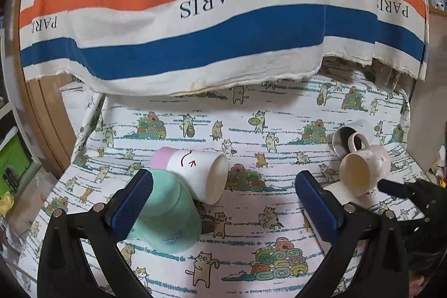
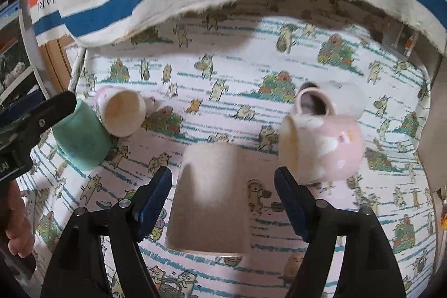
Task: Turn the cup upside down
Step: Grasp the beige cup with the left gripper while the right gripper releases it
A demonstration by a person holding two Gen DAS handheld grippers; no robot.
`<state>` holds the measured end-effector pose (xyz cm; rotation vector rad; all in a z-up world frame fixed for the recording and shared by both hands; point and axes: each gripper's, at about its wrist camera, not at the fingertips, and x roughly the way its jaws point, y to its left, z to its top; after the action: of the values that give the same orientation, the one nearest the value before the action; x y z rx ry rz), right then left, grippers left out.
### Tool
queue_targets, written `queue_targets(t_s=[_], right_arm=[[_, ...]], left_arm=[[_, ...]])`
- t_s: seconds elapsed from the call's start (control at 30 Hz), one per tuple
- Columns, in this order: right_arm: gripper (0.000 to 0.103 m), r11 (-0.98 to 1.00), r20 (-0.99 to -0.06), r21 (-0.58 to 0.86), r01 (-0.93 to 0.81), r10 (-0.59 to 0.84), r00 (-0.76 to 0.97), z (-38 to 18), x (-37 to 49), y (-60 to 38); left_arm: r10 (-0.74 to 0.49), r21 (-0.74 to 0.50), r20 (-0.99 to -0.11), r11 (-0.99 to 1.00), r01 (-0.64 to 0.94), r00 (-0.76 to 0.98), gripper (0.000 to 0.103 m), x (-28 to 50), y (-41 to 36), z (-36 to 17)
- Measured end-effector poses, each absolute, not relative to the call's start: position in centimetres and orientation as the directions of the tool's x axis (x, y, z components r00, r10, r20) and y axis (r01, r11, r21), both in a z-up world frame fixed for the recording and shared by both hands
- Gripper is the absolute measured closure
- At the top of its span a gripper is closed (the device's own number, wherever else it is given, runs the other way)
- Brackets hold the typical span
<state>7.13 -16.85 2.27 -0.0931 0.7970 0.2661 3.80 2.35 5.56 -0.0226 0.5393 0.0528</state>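
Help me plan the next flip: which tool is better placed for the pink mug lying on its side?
Right. The pink mug lies just beyond the open right tool, beside its right finger. For the left tool it sits outside the fingers, off to the right.

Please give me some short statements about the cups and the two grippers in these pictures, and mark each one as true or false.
1. The green cup stands mouth down on the tablecloth. True.
2. The left gripper is closed on the green cup. False: its jaws stand wide open.
3. The white cup with the purple base lies on its side. True.
4. The pink mug stands upright. False: it lies on its side.
5. The right gripper is open, with a beige cup mouth down between its fingers. True.
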Motion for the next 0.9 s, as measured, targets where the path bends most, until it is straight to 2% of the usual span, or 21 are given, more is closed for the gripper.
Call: queue_targets(t_s=[0.2, 0.37, 0.43, 0.63, 0.77, 0.9], right_arm=[[0.025, 0.970, -0.639, 0.025, -0.241, 0.201, 0.742, 4.6, 5.8, -20.4], [0.020, 0.978, -0.545, 0.002, -0.207, 0.174, 0.820, 5.9, 5.1, -23.5], [0.020, 0.985, -0.512, -0.001, -0.173, 0.149, 0.846, 6.0, 5.1, -25.2], [0.019, 0.982, -0.456, 0.110, -0.150, 0.184, 0.871, 5.9, 4.9, -29.5], [0.018, 0.983, -0.407, 0.105, -0.150, 0.180, 0.896, 5.4, 4.8, -30.4], [0.018, 0.982, -0.363, 0.089, -0.164, 0.185, 0.913, 4.6, 5.2, -30.6]], left_arm=[[0.031, -0.037, -0.512, 0.998, -0.059, 0.858, 0.002, 3.2, 1.4, 6.8], [0.014, -0.080, -0.539, 0.994, -0.068, 0.842, 0.001, 3.6, 0.4, 7.4], [-0.002, -0.093, -0.549, 0.994, -0.058, 0.836, 0.001, 3.8, -0.4, 7.4], [-0.014, -0.079, -0.571, 0.996, -0.038, 0.821, 0.001, 4.4, -3.2, 6.8], [0.028, -0.067, -0.574, 0.994, -0.081, 0.818, 0.001, 5.0, -4.7, 6.4], [-0.002, -0.116, -0.611, 0.989, -0.087, 0.792, 0.001, 6.0, -5.6, 5.9]])
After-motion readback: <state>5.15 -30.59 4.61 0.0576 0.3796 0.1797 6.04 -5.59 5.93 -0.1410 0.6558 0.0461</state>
